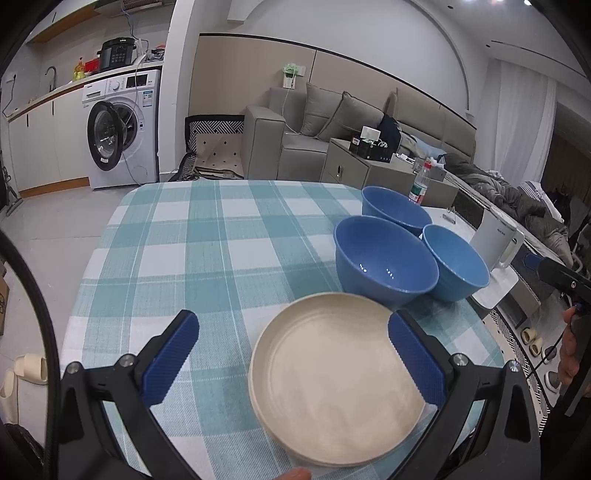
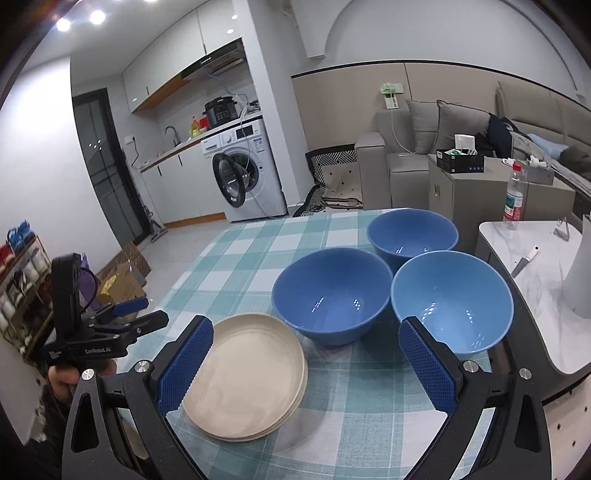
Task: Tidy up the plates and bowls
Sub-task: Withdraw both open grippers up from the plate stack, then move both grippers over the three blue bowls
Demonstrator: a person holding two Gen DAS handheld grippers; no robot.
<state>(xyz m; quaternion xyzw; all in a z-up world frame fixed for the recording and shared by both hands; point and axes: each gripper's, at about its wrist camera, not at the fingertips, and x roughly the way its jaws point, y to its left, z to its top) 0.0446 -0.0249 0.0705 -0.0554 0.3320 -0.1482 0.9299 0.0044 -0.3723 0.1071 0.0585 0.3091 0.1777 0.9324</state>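
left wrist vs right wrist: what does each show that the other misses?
Left wrist only: white kettle, slippers on the floor.
Right wrist only: knife on the marble table, shoe rack, whole left gripper.
Both: plate stack, three blue bowls, checked cloth, washer, sofa, bottle.

White walls and pale tiled floor (image 2: 184,236); ceiling spotlights (image 2: 96,16) lit. Kitchen run with sink tap (image 2: 170,130), upper cabinets (image 2: 155,77) and a washing machine (image 2: 245,173), door open. Grey sofa (image 1: 332,125) against a beige panelled wall; sheer curtain (image 1: 524,110) at far right.
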